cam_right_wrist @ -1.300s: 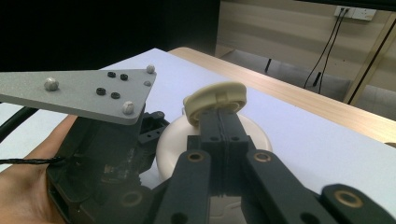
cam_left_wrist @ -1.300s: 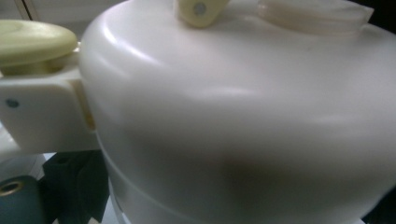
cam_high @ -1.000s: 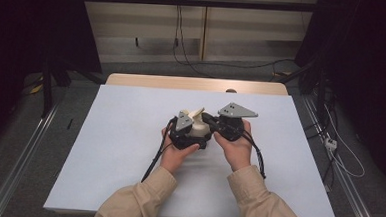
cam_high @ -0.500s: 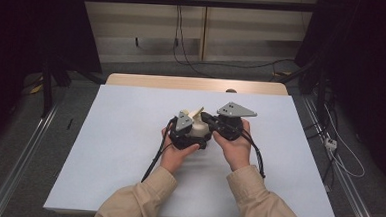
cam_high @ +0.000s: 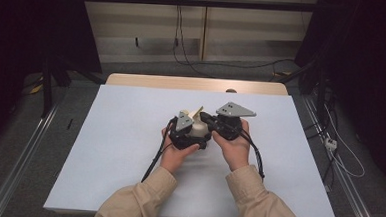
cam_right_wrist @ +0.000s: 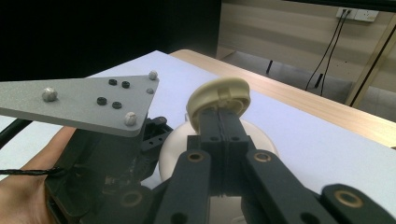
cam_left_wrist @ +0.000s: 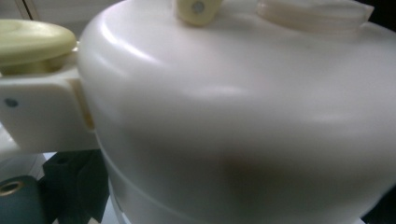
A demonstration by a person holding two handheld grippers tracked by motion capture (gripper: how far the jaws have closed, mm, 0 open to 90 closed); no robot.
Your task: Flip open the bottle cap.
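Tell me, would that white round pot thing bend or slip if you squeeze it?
The white pot looks like smooth, hard plastic, so it probably stays stiff. Its glossy curved side could be slippery. The right gripper pinches its pale yellow lid flap, which looks hinged and may swing.

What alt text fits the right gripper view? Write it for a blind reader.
The right gripper has its black jaws shut on a round cream flip lid above a white container. The left gripper sits beside it on a white table.

Dim surroundings, blurred glare-streaked left close-up
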